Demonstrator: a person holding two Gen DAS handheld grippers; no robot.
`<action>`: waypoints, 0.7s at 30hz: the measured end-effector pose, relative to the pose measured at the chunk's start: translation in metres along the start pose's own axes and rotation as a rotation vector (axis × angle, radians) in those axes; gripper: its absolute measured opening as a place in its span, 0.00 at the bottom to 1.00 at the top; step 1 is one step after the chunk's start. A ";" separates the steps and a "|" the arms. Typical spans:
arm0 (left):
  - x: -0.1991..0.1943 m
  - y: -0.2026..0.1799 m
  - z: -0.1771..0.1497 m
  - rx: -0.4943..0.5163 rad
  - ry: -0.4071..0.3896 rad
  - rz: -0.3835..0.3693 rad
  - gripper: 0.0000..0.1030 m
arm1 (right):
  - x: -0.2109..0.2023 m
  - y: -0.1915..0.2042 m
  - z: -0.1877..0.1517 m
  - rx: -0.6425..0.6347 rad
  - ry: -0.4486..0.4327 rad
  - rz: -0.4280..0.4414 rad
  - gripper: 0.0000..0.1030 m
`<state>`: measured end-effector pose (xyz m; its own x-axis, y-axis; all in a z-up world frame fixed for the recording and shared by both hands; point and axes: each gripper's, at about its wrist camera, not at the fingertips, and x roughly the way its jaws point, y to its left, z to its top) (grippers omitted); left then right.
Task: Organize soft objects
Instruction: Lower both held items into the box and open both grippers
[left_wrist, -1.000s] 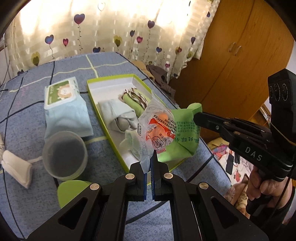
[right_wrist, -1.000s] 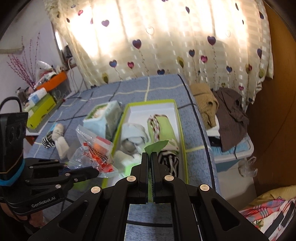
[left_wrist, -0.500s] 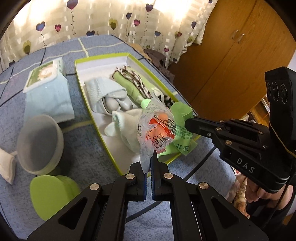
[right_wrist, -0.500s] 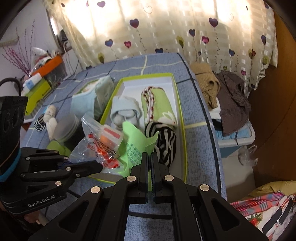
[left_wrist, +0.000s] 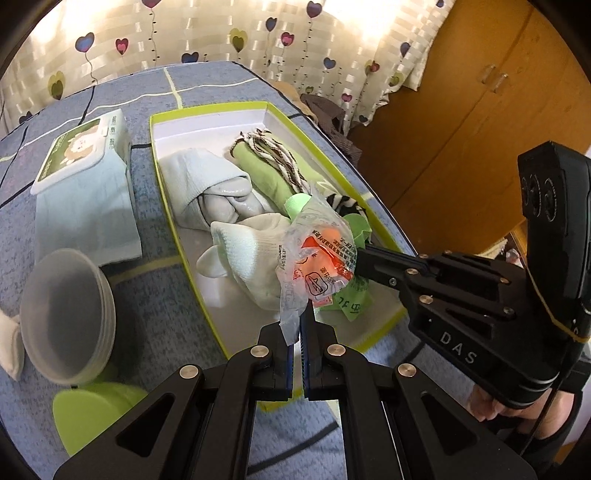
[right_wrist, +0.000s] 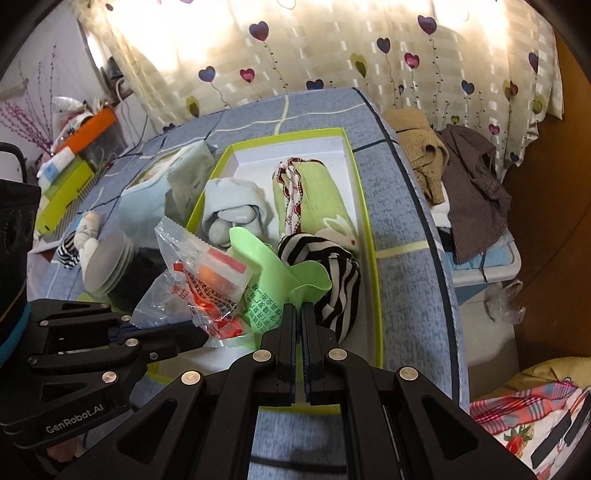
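My left gripper (left_wrist: 298, 322) is shut on the edge of a clear plastic packet (left_wrist: 314, 258) with red print and an orange item inside. My right gripper (right_wrist: 299, 314) is shut on a green printed bag (right_wrist: 275, 277). Both are held just above the near end of a green-rimmed white box (left_wrist: 173, 206). The box (right_wrist: 365, 206) holds a pale blue rolled cloth (left_wrist: 207, 192), a green rolled cloth (right_wrist: 314, 195), a striped sock (right_wrist: 332, 273) and a white sock (left_wrist: 251, 258).
A wipes pack (left_wrist: 79, 173), stacked translucent bowls (left_wrist: 66, 314), a green lid (left_wrist: 92, 406) and a white sock (left_wrist: 9, 343) lie left of the box on the blue bedspread. Clothes (right_wrist: 450, 162) are piled beyond the bed's right edge. A wooden wardrobe (left_wrist: 480, 110) stands right.
Both grippers have moved down and forward with the packet and green bag, closer over the box's near end. Both stay shut.
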<state>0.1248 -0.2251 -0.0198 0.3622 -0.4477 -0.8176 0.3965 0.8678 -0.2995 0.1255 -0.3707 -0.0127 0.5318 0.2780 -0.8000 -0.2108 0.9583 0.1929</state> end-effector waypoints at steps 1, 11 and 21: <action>0.001 0.001 0.003 -0.005 -0.002 0.006 0.03 | 0.003 -0.001 0.002 0.002 0.000 0.002 0.03; 0.011 0.009 0.028 -0.047 -0.019 0.055 0.03 | 0.026 -0.009 0.032 -0.001 -0.006 0.015 0.03; 0.013 0.015 0.041 -0.064 -0.036 0.074 0.03 | 0.034 -0.013 0.048 -0.002 -0.012 0.023 0.04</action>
<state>0.1697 -0.2263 -0.0145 0.4193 -0.3883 -0.8206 0.3129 0.9103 -0.2709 0.1862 -0.3702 -0.0152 0.5367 0.3007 -0.7884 -0.2250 0.9515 0.2097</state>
